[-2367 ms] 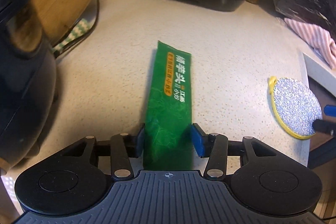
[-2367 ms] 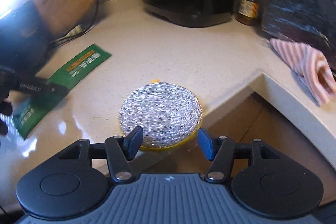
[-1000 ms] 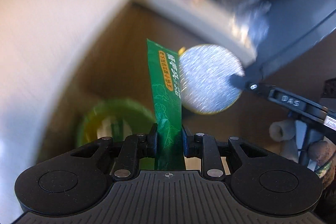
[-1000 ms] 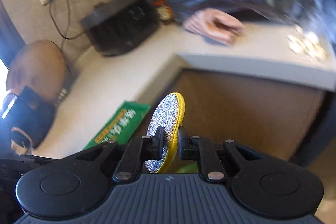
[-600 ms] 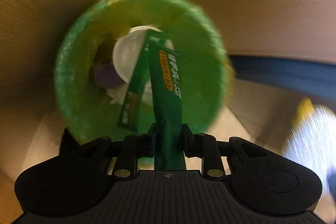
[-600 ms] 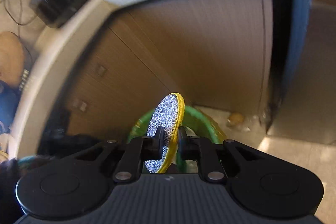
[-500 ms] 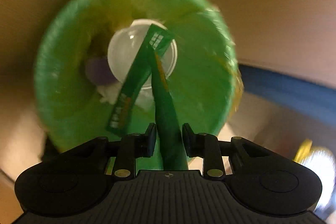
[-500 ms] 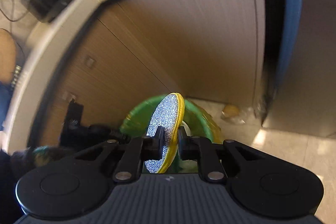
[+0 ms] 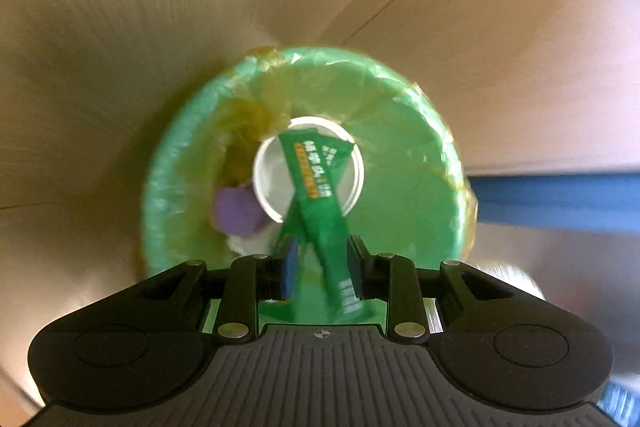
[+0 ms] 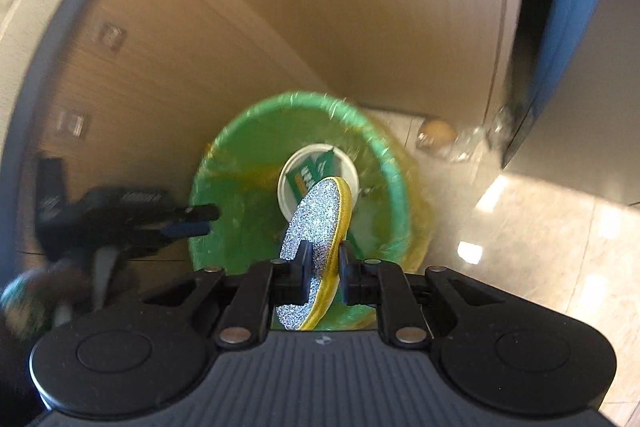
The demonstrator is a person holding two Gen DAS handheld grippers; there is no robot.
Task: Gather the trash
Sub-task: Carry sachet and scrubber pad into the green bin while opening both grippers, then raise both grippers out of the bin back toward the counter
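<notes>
Left tongs (image 9: 322, 269) parted over green-lined bin (image 9: 404, 211); green wrapper (image 9: 320, 203) loose between them. Right tongs (image 10: 323, 265) clamp silver scouring pad (image 10: 316, 227) edge-on above bin.

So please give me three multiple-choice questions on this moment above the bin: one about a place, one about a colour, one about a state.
1. Where is the green packet?
A. on the counter
B. over the bin, below the left tongs
C. in the right tongs

2. What colour is the rim of the scrub pad?
A. yellow
B. red
C. white

3. How do the right tongs stand?
A. open and empty
B. shut on the scrub pad
C. shut on the packet

Answers:
1 B: the packet hangs loose between the open left fingers, above the bin's green liner.
2 A: a yellow edge runs round the silver pad.
3 B: both fingers press against the pad.
</notes>
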